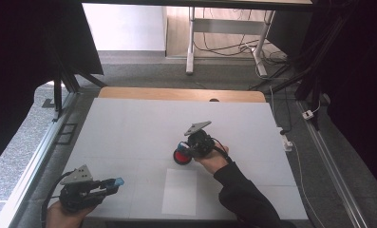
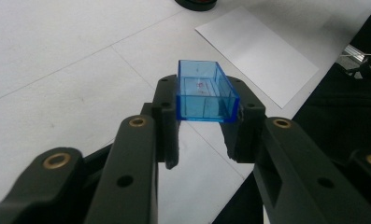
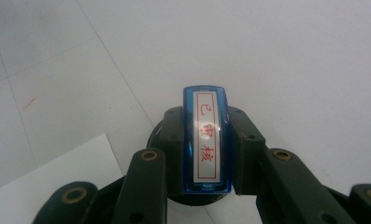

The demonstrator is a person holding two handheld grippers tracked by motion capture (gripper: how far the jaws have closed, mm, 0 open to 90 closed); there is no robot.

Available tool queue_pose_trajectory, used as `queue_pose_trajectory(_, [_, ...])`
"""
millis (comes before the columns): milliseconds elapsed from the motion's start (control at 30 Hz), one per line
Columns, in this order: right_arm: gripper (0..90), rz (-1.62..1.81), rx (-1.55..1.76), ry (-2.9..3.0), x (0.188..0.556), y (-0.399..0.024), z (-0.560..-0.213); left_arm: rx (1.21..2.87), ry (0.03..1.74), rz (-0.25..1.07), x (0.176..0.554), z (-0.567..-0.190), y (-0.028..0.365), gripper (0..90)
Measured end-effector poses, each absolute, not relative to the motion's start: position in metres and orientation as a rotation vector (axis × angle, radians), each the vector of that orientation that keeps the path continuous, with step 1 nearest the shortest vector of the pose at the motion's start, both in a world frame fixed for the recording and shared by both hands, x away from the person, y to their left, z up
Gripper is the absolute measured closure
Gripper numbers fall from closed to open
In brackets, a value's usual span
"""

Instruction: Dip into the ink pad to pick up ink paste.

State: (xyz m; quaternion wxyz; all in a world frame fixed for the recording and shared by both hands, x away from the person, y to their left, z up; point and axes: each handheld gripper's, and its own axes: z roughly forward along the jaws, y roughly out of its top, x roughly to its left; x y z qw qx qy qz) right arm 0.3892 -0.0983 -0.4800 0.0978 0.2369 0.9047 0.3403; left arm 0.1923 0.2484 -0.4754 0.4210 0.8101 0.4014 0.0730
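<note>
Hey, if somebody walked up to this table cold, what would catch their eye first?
Probably the red ink pad at mid-table, where the right gripper presses a blue stamp with a red-lettered label onto it. Next, the clear blue cap clamped in the left gripper at the near left, and the white paper sheet lying between them.

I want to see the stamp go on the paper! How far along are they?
Done: the blue cap is off, gripped by the left gripper. In hand: the right gripper holds the blue stamp over the red ink pad, seemingly inking it. Left: pressing it on the white paper, which shows no mark yet, then recapping.
</note>
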Motion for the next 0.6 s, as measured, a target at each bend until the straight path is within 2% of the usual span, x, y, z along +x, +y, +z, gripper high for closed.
queue_pose_trajectory(600, [71.3,0.943,0.755,2.701,0.3955,-0.0921,-0.4844,2.028,1.013,0.179,0.1926,-0.4758,0.2489,68.6])
